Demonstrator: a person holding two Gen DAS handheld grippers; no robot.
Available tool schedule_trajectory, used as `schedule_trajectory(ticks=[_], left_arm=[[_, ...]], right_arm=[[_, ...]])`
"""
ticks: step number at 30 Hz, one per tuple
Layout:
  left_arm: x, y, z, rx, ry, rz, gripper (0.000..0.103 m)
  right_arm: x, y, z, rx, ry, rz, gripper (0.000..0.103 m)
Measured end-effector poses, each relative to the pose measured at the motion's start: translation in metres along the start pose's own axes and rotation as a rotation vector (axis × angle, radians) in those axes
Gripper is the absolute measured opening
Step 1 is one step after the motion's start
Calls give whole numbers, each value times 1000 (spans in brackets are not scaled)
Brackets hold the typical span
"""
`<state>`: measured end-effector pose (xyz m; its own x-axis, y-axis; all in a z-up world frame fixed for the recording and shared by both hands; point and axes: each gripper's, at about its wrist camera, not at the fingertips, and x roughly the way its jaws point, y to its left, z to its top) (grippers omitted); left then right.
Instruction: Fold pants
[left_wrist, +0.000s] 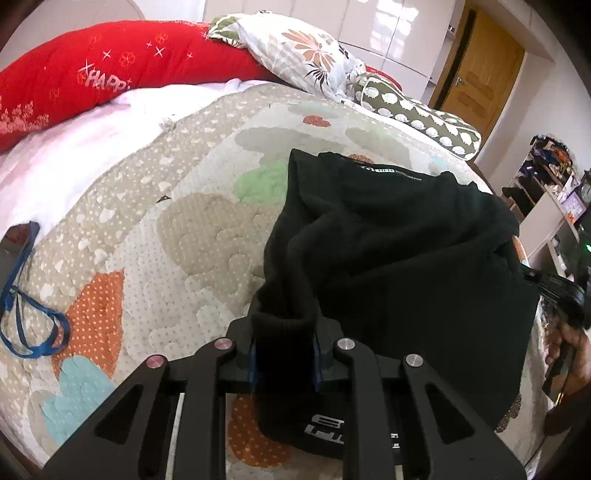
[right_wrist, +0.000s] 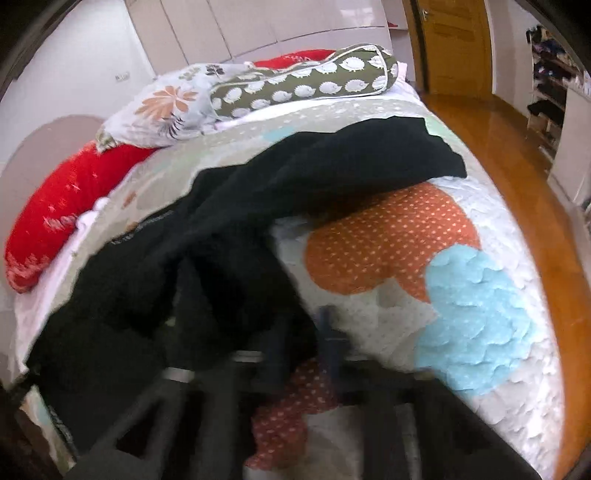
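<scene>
The black pants lie bunched on the patterned quilt of a bed. My left gripper is shut on a ribbed cuff of the pants, which stands between its blue-padded fingers. In the right wrist view the pants stretch from the far right of the quilt to the near left. My right gripper is blurred; black cloth drapes over its left finger, and I cannot tell if the jaws grip it. The right gripper also shows at the left wrist view's right edge.
A red pillow, a floral pillow and a green hedgehog-print bolster lie at the head of the bed. A blue strap lies at the left. Wooden floor, a door and shelves are to the right.
</scene>
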<state>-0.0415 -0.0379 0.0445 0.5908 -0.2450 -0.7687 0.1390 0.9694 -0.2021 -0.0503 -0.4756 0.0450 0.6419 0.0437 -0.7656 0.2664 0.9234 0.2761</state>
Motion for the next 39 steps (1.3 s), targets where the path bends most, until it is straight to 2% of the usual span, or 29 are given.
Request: schedule_trajectory(ticks=[6, 10, 12, 13, 14, 15, 16, 18, 19, 20, 23, 24, 26, 28, 30, 31, 32, 33, 34, 36, 39], left_arm=[[-6, -2, 4, -9, -11, -19, 18], [-6, -1, 3, -24, 0, -34, 18], [-3, -1, -1, -28, 18, -29, 19], [-1, -2, -4, -27, 25, -19, 19], [0, -2, -7, -26, 31, -13, 20], [0, -2, -8, -28, 34, -10, 23], [0, 1, -10, -35, 38, -5, 27], [-2, 6, -10, -53, 44, -10, 33], [-3, 9, -10, -63, 45, -10, 38], [-3, 12, -10, -71, 44, -8, 40], [-4, 19, -11, -96, 43, -5, 48], [-4, 20, -11, -110, 42, -2, 55], [-2, 21, -13, -131, 48, -15, 63], [2, 20, -13, -139, 53, -24, 68], [4, 20, -14, -145, 54, -30, 67], [3, 19, -14, -141, 49, -34, 58], [2, 20, -14, -136, 45, -29, 46], [1, 19, -14, -126, 50, -31, 30], [-1, 19, -14, -116, 58, -47, 23], [-11, 18, -15, -105, 40, -37, 16], [-25, 15, -17, -87, 30, -55, 15]], right_arm=[[-99, -20, -14, 32, -140, -3, 5], [-175, -46, -39, 95, -231, -74, 5], [-190, -61, -52, 147, -237, -112, 4], [-192, -70, -59, 169, -223, -149, 5], [-185, -76, -66, 181, -186, -195, 10], [-177, -85, -76, 204, -136, -231, 11], [-171, -90, -83, 225, -106, -236, 15], [-169, -101, -104, 279, -60, -193, 34], [-173, -105, -115, 292, -53, -184, 55], [-174, -105, -122, 304, -45, -178, 66], [-175, -104, -142, 327, -3, -90, 66], [-169, -103, -143, 333, 17, -78, 67], [-155, -104, -147, 339, 58, -94, 69], [-140, -104, -148, 346, 47, -109, 70], [-132, -100, -145, 322, 23, -112, 61], [-130, -97, -143, 303, 10, -110, 34], [-131, -95, -141, 296, -2, -84, 16], [-133, -93, -139, 290, -12, -71, 14], [-137, -88, -138, 264, -22, -74, 12], [-147, -83, -136, 235, -37, -84, 11], [-165, -80, -134, 221, -50, -75, 11]])
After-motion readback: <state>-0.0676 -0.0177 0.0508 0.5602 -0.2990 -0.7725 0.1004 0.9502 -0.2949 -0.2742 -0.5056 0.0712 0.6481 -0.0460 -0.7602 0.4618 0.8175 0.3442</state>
